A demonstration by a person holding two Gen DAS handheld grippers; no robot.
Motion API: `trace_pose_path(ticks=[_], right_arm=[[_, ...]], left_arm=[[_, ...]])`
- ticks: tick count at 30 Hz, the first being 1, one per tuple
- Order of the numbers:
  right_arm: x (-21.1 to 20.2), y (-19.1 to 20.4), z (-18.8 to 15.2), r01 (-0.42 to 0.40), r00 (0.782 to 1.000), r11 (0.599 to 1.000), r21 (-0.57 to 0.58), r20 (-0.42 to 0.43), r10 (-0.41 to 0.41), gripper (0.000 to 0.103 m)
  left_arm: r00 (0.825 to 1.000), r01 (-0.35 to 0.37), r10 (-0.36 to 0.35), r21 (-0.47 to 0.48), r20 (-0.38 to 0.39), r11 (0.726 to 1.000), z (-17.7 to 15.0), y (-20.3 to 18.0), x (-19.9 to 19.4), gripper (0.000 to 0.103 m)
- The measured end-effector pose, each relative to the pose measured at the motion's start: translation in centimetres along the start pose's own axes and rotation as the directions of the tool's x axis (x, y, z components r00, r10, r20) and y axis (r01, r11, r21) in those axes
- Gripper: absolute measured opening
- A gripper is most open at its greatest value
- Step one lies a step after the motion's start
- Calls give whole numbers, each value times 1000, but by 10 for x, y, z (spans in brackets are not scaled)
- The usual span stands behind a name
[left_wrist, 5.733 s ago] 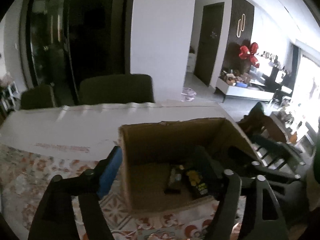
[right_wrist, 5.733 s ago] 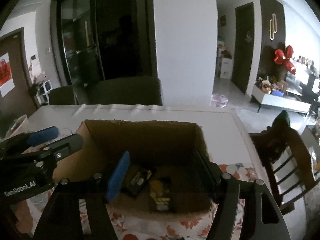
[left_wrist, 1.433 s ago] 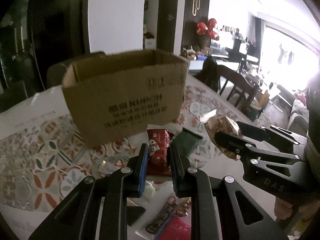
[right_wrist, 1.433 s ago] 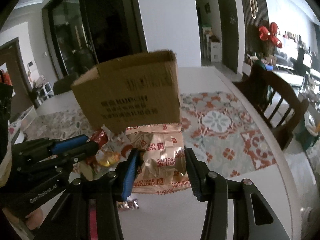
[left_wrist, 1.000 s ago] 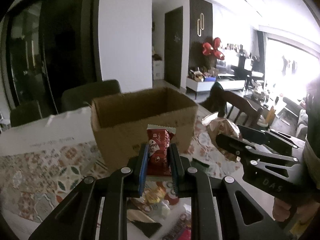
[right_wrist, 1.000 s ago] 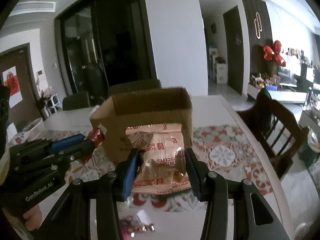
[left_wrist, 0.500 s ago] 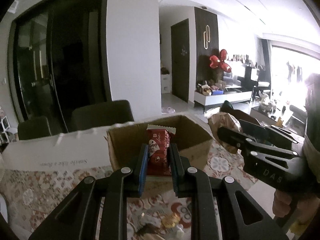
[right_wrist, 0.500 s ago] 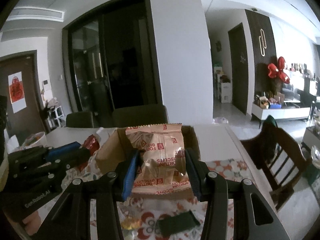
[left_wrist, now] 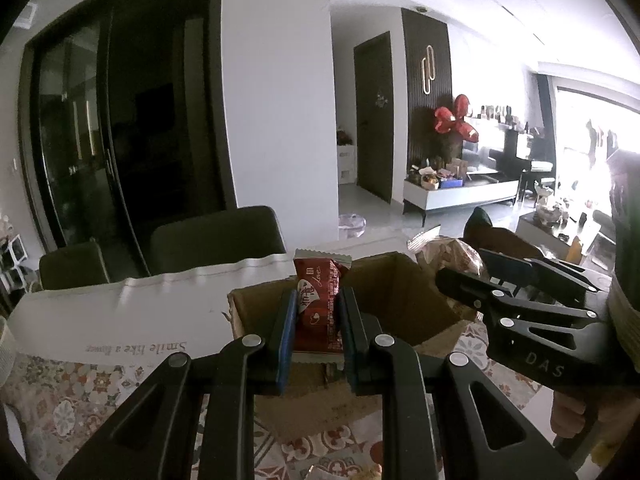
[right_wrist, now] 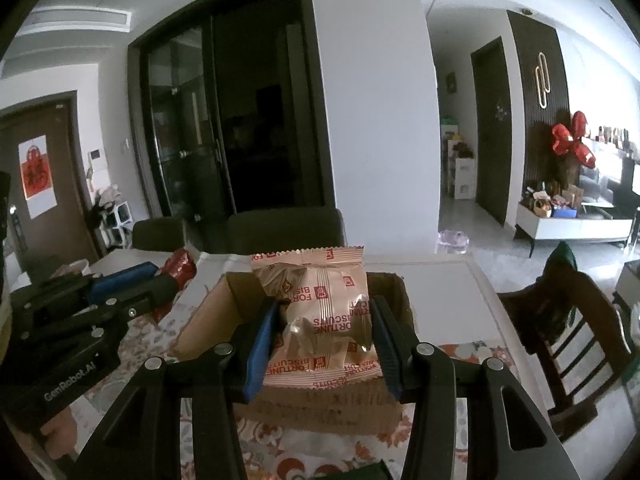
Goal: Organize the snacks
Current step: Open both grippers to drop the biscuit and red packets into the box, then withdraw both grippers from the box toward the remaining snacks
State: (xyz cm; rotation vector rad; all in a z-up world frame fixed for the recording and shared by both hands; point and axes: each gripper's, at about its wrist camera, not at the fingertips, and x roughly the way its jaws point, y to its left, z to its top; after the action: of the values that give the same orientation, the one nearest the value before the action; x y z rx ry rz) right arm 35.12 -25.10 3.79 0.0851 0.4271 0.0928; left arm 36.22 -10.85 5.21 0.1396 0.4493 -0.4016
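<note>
My left gripper (left_wrist: pixel 317 300) is shut on a small red snack packet (left_wrist: pixel 319 304) and holds it over the near rim of the open cardboard box (left_wrist: pixel 404 300). The right gripper (right_wrist: pixel 322 312) is shut on a tan fortune biscuit packet (right_wrist: pixel 320 316), held upright above the same cardboard box (right_wrist: pixel 320 404). In the left wrist view the right gripper (left_wrist: pixel 452 270) reaches in from the right with its biscuit packet (left_wrist: pixel 448 252). Seen from the right wrist, the left gripper (right_wrist: pixel 170 276) comes in from the left with the red packet (right_wrist: pixel 180 266). The box's inside is hidden.
The box stands on a patterned tablecloth (left_wrist: pixel 80 392) over a white table (right_wrist: pixel 448 300). Dark chairs (left_wrist: pixel 216 236) line the far side and a wooden chair (right_wrist: pixel 560 320) stands at the right. A dark packet (right_wrist: pixel 360 472) lies in front of the box.
Both grippers have risen and moved forward with their packets, from in front of the box's side wall to above its open top. Their grips are unchanged.
</note>
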Motion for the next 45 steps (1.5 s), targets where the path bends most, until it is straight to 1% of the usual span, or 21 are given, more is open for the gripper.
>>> trace_pose_path(ticks=[3,6,12,13,14,16,17,18,19,20,23,26,27,29,33,39,45], right_arm=[[14,-4,4,5,1000,1000,-2,-16,-5,47],[26,-4,8,15,999,1000,-10,-28,-15,47],[46,-5,10,35,998,999,-21,-52,-36,48],[48,-6,9,38,998,999,-19,-56,-39,48],[52,-7,9,42,997,999,-16,-61,-43,48],[57,-9,7,54,996,998,-8,-67,-55,50],[58,-10,7,58,996,998,-4,-74,-59,57],[61,-11,8,62,995,998,7,-85,-61,61],[62,-11,8,65,994,998,15,-88,-64,66],[61,-12,7,71,994,997,15,-84,-70,66],[56,-10,4,91,993,996,3,-77,-91,66],[45,-7,-1,95,993,995,9,-66,-94,67],[42,-6,-2,97,993,995,12,-64,-96,69],[34,-3,-4,105,993,994,15,-49,-104,71],[16,2,-11,99,995,995,4,-27,-99,71],[-8,7,-22,99,995,995,15,-5,-99,71],[-29,15,-35,115,993,993,-2,10,-115,71]], left_arm=[[1000,6,-6,-19,-24,1000,3,5,15,22],[999,16,-17,-27,-33,1000,6,9,29,22],[999,-19,19,-15,-28,1000,9,13,47,22],[999,-23,23,-14,-26,1000,10,14,48,27],[999,-29,29,-13,-25,1000,11,15,50,37],[999,-38,38,-16,-15,999,11,16,50,47],[999,-45,44,-16,-11,999,11,17,49,47],[998,-54,54,-11,-12,998,10,16,48,48],[998,-59,59,-8,-11,998,9,16,47,54],[998,-61,61,-4,-8,998,8,15,45,58],[998,-67,67,9,-5,998,3,13,38,61],[998,-54,54,13,-8,998,-2,14,32,62],[999,-50,51,15,-9,999,-4,14,29,62],[999,-54,54,26,-5,998,-10,11,19,62],[998,-63,63,33,-5,997,-18,6,0,62],[998,-66,66,-2,-13,998,-33,7,-24,62],[998,-59,59,13,-17,998,-51,4,-40,62]])
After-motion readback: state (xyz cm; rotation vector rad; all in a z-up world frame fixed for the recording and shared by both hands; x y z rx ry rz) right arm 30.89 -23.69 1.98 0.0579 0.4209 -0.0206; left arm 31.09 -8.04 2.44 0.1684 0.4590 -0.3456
